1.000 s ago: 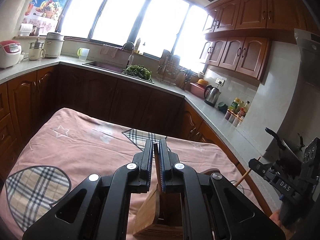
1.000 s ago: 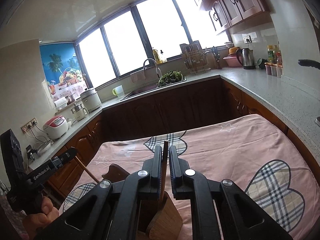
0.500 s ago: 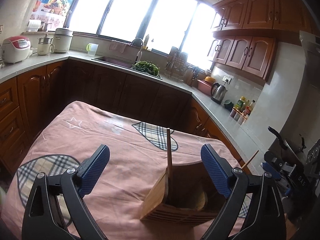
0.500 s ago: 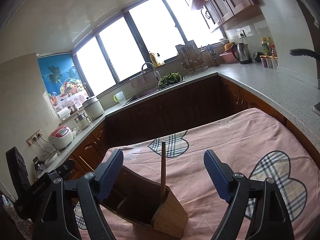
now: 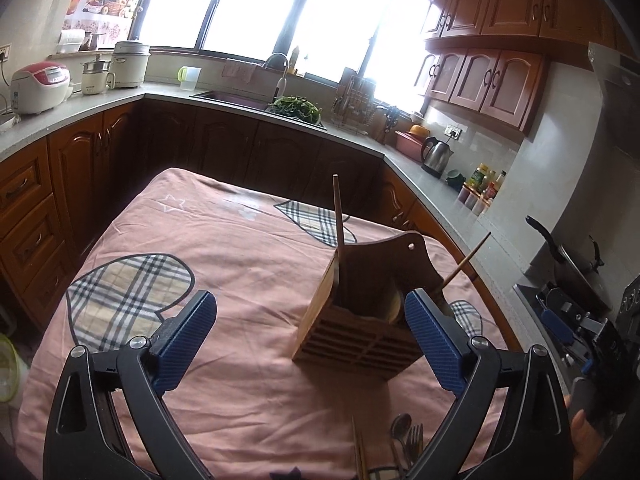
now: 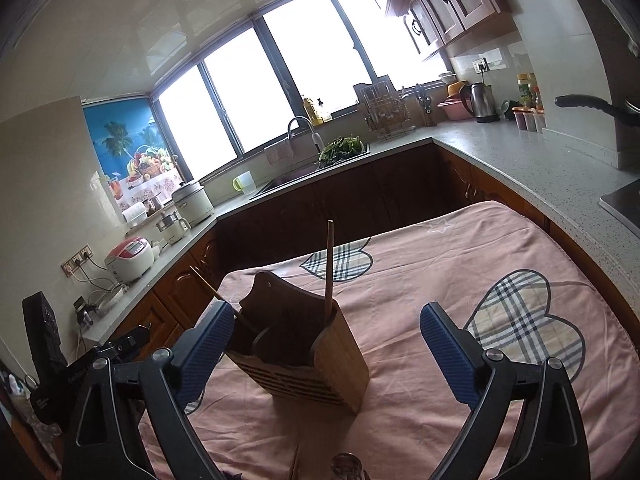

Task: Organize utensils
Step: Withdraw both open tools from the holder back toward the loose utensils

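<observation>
Wooden kitchen cabinets and a grey counter ring the tabletop (image 5: 248, 392), which is draped in a pink cloth with plaid hearts. On it stands a bamboo utensil holder (image 5: 360, 320), a slatted box with a darker, taller back panel rising to a rounded top with a small hole. One wooden chopstick (image 5: 339, 216) stands nearly upright in its left front corner; a second chopstick (image 5: 466, 262) leans out to the right. Near the bottom edge of the left view, a spoon (image 5: 400, 450), a fork (image 5: 416, 448) and another chopstick (image 5: 358, 456) lie on the cloth. Left hand-held gripper (image 5: 312, 340) has just been opening; its blue pads stand wide apart, with nothing pressed between them. Right hand-held gripper (image 6: 326, 348) has likewise been opening, holding nothing, the holder just ahead of it
</observation>
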Tool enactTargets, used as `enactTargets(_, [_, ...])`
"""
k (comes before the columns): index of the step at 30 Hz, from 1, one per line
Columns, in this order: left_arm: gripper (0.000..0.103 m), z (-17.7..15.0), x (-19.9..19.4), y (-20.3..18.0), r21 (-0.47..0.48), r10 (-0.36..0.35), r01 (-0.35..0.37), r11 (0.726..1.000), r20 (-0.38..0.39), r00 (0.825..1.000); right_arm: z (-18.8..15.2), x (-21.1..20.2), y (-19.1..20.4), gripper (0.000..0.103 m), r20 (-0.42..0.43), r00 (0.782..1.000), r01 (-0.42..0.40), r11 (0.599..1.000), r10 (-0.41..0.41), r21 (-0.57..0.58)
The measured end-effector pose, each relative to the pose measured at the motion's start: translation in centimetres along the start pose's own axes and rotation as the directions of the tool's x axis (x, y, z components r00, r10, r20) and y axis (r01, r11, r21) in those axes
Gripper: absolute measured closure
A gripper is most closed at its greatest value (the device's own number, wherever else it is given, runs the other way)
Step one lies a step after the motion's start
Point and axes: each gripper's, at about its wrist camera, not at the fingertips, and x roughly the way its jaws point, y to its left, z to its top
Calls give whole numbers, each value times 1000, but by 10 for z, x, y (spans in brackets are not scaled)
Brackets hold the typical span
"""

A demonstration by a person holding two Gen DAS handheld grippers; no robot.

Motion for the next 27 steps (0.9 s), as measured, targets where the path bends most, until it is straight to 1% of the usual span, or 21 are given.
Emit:
enactTargets(4, [6,-17,-15,2,-3,-6,6,1000,-15,1000,-13,-24,-2,7,9,1000,8,1000,-8,8])
enactTargets(9, [6,-37,-32,5,-22,-27,26,999,-38,999,-29,-48,-6,7,-7,1000,26,1000,-26,12])
enactTargets(15, [6,-58,-48,5,-25,-31,29,999,-57,998,-51,-74,-14,7,-29,998,52,998,-52,18])
enactTargets(21, [6,-81,-57,7,-24,-26,24,999,-89,996,-74,-98,-22,7,-27,996,82,996,-82,27])
enactTargets(27, [6,-101,-57,12,-26,-14,11,1000,-123,992,-93,-111,-29,8,-44,993,108,994,-107,29])
